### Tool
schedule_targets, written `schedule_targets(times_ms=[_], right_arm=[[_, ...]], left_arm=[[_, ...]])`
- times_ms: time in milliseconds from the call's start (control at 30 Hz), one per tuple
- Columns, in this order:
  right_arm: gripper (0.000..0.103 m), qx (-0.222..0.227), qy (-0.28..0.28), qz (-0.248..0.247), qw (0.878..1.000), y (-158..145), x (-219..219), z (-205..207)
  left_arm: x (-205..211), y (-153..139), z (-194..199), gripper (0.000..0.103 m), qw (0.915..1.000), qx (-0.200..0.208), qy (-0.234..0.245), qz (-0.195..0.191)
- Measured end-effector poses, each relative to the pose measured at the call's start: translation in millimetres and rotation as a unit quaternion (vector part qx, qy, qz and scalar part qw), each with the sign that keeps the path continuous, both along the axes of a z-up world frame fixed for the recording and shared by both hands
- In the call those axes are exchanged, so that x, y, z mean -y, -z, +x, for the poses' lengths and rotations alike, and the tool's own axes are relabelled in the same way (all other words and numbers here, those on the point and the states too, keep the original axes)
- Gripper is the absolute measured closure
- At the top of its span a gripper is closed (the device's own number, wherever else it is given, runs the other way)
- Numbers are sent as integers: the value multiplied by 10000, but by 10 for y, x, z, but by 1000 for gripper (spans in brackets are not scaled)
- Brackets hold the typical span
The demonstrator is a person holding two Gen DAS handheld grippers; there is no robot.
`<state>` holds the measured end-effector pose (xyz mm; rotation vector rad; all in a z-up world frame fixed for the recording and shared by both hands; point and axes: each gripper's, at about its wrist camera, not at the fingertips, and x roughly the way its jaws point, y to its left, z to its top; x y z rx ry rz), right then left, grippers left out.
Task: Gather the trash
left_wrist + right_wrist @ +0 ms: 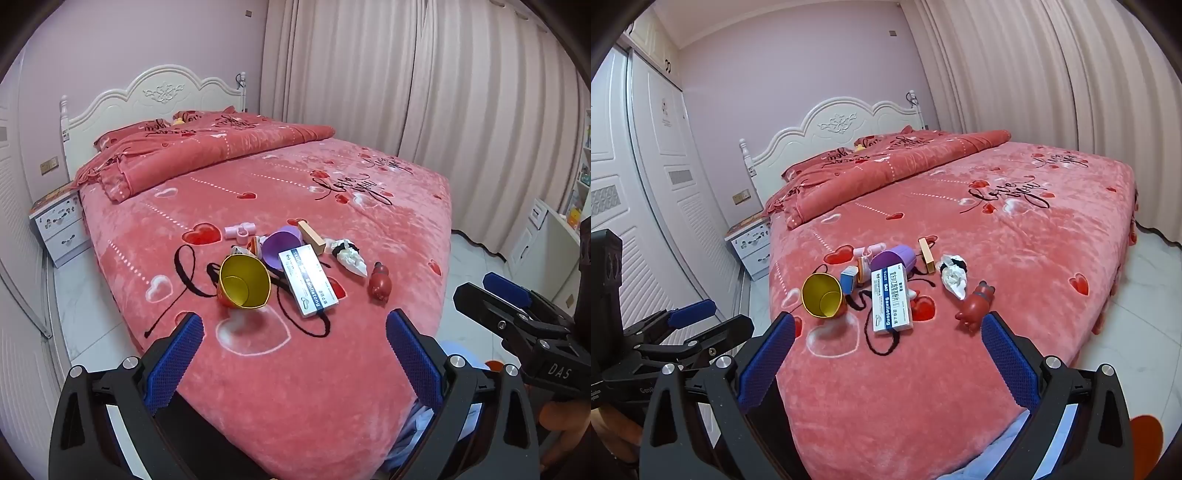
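Several small items lie in a cluster on the pink bed (295,369) near its foot: a yellow-lined cup on its side (244,282) (822,295), a white medicine box (307,281) (891,302), a purple cup (281,248) (894,260), a crumpled white tissue (349,254) (955,278), a red toy figure (379,282) (977,302), a wooden block (311,236) (926,255) and a pink pipe piece (240,232) (868,251). My left gripper (294,336) is open and empty, short of the cluster. My right gripper (888,338) is open and empty too.
A folded red quilt (207,155) and pillows lie at the head of the bed by the white headboard (155,96). A white nightstand (61,225) stands at the bed's left. Curtains (424,81) hang on the right. White tiled floor (1137,314) surrounds the bed.
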<state>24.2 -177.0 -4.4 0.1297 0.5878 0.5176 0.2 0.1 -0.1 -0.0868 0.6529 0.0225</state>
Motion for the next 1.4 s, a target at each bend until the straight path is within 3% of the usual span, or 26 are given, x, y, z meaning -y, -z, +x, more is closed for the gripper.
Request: schedule_targets(times_ms=[1400], right_arm=[[5,-78,-6,33,10000,24,-21,-1]], left_arm=[[-50,109,-19,6,9999,-130,-37,47]])
